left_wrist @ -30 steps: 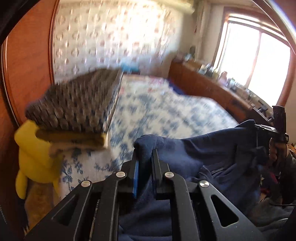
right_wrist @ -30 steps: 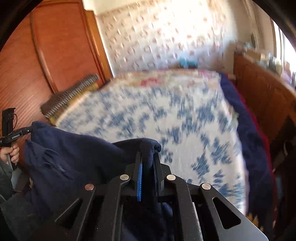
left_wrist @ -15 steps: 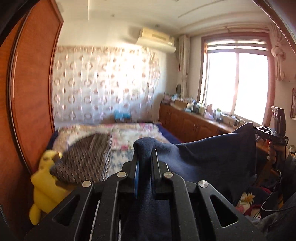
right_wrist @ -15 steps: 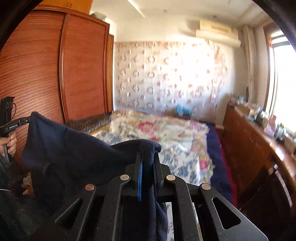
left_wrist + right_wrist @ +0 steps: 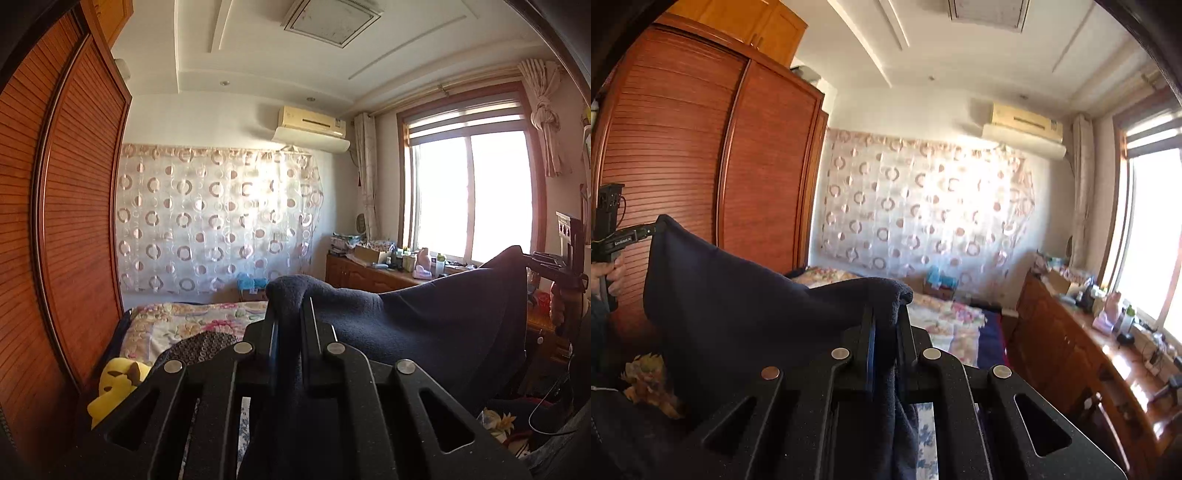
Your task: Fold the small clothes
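A dark navy fleece garment hangs stretched in the air between both grippers, well above the bed. My left gripper is shut on one top corner of it. My right gripper is shut on the other top corner of the navy garment. In the left wrist view the right gripper shows at the far right, a hand below it. In the right wrist view the left gripper shows at the far left. The cloth's lower part hangs down out of sight.
A bed with a floral cover lies below, a patterned folded cloth and a yellow plush toy on its left side. A wooden wardrobe stands at left; a cluttered wooden sideboard runs under the window at right.
Both grippers have risen and tipped up toward level, lifting the navy garment off the bed and spreading it taut; the views now show the wall and ceiling instead of the bedspread.
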`<state>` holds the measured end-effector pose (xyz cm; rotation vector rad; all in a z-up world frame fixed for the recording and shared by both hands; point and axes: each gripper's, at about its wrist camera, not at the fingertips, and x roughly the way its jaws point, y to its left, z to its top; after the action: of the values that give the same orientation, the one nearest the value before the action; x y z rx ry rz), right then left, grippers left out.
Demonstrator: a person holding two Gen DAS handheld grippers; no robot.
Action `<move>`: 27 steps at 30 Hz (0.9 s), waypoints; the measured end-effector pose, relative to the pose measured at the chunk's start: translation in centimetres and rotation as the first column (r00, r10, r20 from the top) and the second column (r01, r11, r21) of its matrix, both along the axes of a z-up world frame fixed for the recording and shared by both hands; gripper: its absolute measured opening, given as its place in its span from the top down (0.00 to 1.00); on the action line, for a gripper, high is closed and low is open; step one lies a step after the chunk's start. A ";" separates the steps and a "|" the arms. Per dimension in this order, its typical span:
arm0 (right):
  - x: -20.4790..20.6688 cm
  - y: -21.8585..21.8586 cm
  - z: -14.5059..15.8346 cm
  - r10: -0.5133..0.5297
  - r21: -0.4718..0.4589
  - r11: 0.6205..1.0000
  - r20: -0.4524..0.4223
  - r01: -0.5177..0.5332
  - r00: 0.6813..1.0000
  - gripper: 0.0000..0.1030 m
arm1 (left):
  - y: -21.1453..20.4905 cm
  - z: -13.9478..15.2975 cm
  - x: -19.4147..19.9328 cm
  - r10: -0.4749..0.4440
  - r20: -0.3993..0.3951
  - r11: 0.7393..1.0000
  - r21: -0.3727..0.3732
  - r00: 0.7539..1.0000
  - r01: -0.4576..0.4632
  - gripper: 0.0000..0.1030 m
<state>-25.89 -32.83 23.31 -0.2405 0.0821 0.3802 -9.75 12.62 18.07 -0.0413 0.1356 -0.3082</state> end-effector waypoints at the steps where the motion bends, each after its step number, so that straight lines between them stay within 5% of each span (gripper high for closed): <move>1: -0.1 0.1 0.0 -0.001 0.001 1.000 0.014 0.000 1.000 0.92 | 0.0 0.3 -0.2 0.003 0.009 1.000 0.001 1.000 -0.003 0.90; 10: 2.7 1.5 -3.0 -0.013 -0.018 1.000 0.046 0.014 0.999 0.92 | 0.2 1.4 3.8 0.058 0.027 0.998 0.030 0.998 -0.058 0.90; 18: 18.7 4.1 -4.9 -0.111 -0.076 0.992 -0.108 0.103 0.988 0.91 | -1.3 -3.8 19.8 0.133 -0.115 0.987 0.107 0.984 -0.121 0.88; 20: 24.6 4.8 -6.9 -0.147 -0.083 0.988 -0.183 0.134 0.972 0.90 | -1.6 -6.4 24.4 0.163 -0.168 0.980 0.141 0.972 -0.140 0.78; 22: 30.0 5.4 -9.6 -0.210 -0.114 0.976 -0.251 0.187 0.945 0.74 | -1.2 -9.0 27.4 0.165 -0.233 0.982 0.132 0.958 -0.137 0.66; 24: 34.3 5.3 -12.7 -0.305 -0.129 0.952 -0.315 0.278 0.899 0.58 | -1.0 -11.2 28.5 0.125 -0.289 0.990 0.101 0.949 -0.100 0.55; 27: 36.2 4.9 -15.7 -0.297 -0.077 0.954 -0.376 0.290 0.878 0.57 | -1.6 -13.3 27.5 0.089 -0.323 0.993 0.107 0.942 -0.057 0.24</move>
<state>10.28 -27.96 7.59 -0.1645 0.5058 0.1174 17.73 11.01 4.77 -0.0020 0.4785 -0.2176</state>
